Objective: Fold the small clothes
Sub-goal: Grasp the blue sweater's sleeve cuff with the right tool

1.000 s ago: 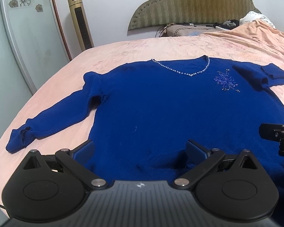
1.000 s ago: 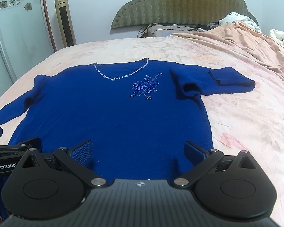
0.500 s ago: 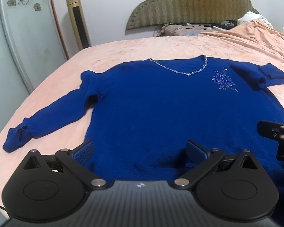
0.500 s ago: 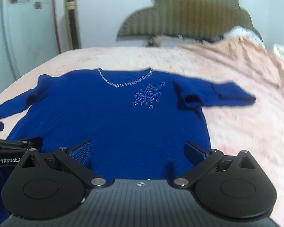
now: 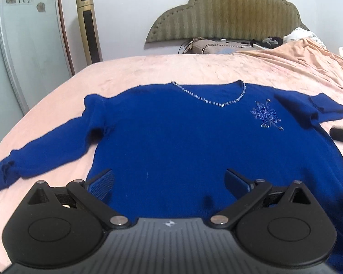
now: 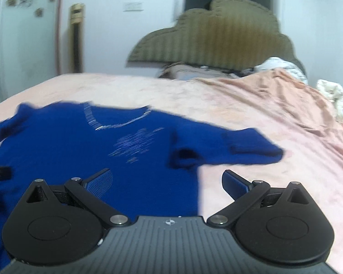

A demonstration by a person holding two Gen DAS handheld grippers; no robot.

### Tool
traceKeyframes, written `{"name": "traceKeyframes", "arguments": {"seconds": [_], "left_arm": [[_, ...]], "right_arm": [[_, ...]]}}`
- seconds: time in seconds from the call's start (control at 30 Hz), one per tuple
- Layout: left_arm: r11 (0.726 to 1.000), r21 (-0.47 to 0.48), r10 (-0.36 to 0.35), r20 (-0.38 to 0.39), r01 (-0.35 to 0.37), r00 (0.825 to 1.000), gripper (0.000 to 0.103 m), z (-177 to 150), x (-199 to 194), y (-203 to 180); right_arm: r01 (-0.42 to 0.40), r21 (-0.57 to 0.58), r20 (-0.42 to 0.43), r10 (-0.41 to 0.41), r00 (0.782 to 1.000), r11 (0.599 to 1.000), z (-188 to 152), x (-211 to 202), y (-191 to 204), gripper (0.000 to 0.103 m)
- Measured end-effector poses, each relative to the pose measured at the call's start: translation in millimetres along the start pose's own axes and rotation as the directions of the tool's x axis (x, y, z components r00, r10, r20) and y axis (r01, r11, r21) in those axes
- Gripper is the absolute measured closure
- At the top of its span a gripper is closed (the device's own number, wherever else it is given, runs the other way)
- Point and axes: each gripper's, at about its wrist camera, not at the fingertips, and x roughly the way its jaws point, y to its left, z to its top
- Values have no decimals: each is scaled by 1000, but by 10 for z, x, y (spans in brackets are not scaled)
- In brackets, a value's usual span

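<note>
Two grippers up over the near hem, and neither one has cloth yet! The blue sweater lies flat, front up, on the pink bed, neckline at 12 o'clock and hem at 6 o'clock. Left gripper hovers over the lower body, jaws spread wide and empty. Right gripper straddles the sweater's side edge, one finger over blue knit, the other over the bedcover, jaws also wide apart with nothing between them.

Looks like the opening step: lining up for the first fold. My read is that a sleeve comes in first. The long sleeve trails out to 9 o'clock, while the right sleeve, out at 3 o'clock, seems already doubled back on itself. The next move calls for closing on an edge and carrying it across the body.

Trouble spots: the right view is badly smeared, so the beaded motif reads only as streaks there. The hem itself hides behind both gripper bodies.
</note>
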Motion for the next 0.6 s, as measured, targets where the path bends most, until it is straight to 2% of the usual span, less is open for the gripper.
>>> {"name": "traceKeyframes", "arguments": {"seconds": [0.13,0.23,0.27,0.33,0.43,0.5,0.6], "left_arm": [[995,-40,-87,-19,87,996,0,89,107,20],[982,-36,-190,-68,188,979,0,147,189,-7],[980,-14,-200,-76,200,977,0,160,206,-38],[984,39,-171,-67,174,983,0,160,222,-123],[986,114,-114,-40,118,993,0,140,230,-222],[983,143,-108,-33,112,994,0,133,237,-262],[981,154,-115,-43,120,992,0,145,280,-298]], "right_arm": [[27,79,-6,-27,1000,996,107,366,-441,3],[112,40,-19,-112,994,993,165,667,-630,8],[145,4,-20,-145,989,989,178,776,-676,11],[198,-66,-25,-200,980,978,168,954,-740,19],[240,-169,-41,-250,967,956,125,1207,-842,22],[245,-219,-55,-263,963,944,132,1316,-902,22],[202,-251,-87,-230,969,947,88,1435,-966,22]]}}
